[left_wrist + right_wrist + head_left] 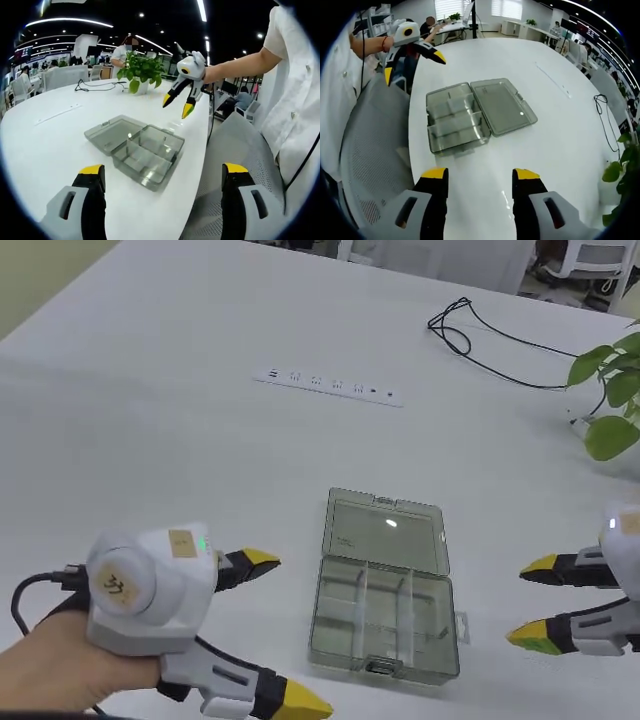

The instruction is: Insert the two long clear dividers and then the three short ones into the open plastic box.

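The clear grey plastic box [385,615] lies open on the white table near its front edge, lid [386,530] folded back flat. Clear dividers [403,602] stand inside its tray, long ones and short cross pieces. The box [145,155] is ahead of my left gripper [162,182], which is open and holds nothing. My right gripper [480,175] is open too, with the box [452,122] in front of it. In the head view the left gripper [285,635] hovers left of the box and the right gripper [530,602] right of it, both apart from it.
A white power strip [328,386] lies further back on the table, a black cable [480,340] loops at the back right, and a potted plant [612,390] stands at the right edge. The table's front edge [200,165] runs just beside the box. People sit at desks far behind.
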A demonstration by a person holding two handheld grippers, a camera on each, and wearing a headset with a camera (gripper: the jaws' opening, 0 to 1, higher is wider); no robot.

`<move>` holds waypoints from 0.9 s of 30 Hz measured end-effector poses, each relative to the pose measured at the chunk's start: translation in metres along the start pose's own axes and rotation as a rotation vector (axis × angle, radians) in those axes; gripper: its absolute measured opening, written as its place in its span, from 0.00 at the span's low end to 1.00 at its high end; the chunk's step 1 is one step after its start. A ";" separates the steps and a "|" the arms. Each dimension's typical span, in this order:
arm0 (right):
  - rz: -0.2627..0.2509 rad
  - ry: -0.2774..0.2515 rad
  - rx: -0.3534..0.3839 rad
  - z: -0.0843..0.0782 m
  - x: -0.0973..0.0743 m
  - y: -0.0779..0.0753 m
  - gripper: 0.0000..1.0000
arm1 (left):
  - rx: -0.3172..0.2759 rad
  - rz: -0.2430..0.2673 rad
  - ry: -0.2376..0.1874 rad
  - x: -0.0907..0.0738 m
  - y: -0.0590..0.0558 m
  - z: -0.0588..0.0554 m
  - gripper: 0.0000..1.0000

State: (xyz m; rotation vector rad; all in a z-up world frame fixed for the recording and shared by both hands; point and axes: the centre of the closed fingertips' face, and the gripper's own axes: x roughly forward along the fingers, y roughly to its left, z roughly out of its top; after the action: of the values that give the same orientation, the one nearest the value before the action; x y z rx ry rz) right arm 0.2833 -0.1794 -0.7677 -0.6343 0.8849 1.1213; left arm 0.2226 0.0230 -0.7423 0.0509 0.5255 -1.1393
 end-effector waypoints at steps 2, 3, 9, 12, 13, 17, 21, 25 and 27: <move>0.004 0.009 -0.001 -0.005 0.001 -0.001 0.54 | -0.003 0.000 0.001 0.000 0.001 -0.001 0.99; 0.007 0.015 -0.004 -0.007 0.002 -0.001 0.54 | -0.002 0.000 0.003 0.001 0.001 -0.001 0.99; 0.036 0.077 -0.072 -0.027 0.008 -0.002 0.58 | -0.010 0.002 0.005 0.002 0.002 -0.001 0.99; 0.051 0.118 -0.109 -0.039 0.012 -0.004 0.58 | -0.011 0.001 0.006 0.002 0.003 -0.002 0.98; 0.054 0.134 -0.118 -0.043 0.013 -0.005 0.58 | -0.011 0.002 0.006 0.002 0.003 -0.002 0.98; 0.074 0.194 -0.178 -0.058 0.019 -0.007 0.57 | -0.015 0.005 0.005 0.002 0.004 -0.001 0.98; 0.089 0.240 -0.214 -0.074 0.025 -0.012 0.54 | -0.018 0.007 0.006 0.002 0.005 -0.002 0.98; 0.099 0.270 -0.238 -0.084 0.030 -0.014 0.51 | -0.018 0.007 0.006 0.002 0.004 -0.002 0.98; 0.104 0.289 -0.245 -0.089 0.032 -0.014 0.49 | -0.020 0.008 0.008 0.001 0.004 -0.002 0.98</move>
State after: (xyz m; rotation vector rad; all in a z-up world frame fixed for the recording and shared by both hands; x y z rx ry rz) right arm 0.2774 -0.2405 -0.8413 -0.9801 1.0439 1.2623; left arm 0.2253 0.0243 -0.7455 0.0402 0.5429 -1.1268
